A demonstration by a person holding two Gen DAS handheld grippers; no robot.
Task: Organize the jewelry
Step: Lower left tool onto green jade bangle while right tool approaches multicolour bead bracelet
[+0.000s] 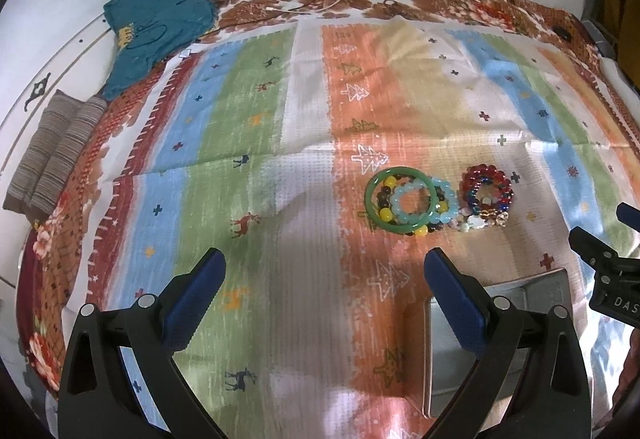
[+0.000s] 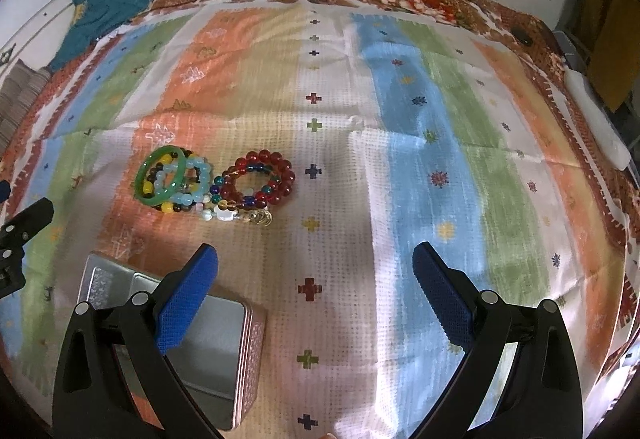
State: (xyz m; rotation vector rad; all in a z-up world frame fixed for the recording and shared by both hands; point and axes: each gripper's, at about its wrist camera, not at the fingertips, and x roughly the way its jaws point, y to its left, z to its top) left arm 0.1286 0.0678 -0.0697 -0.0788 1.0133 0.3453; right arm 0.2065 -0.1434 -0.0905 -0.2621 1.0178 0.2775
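Both tools are hovering wide apart, holding nothing: left tool (image 1: 324, 271), right tool (image 2: 316, 267). The bracelet pile (image 2: 208, 183) is lying on the striped cloth (image 2: 400, 119), just beyond the open tin box (image 2: 208, 343), which sits near-left of the right tool. Likely step: the first pick. The green bangle (image 2: 160, 175) is resting on top, overlapping the beads (image 2: 262, 175); best taken by its rim, alone, then dropped into the tin.
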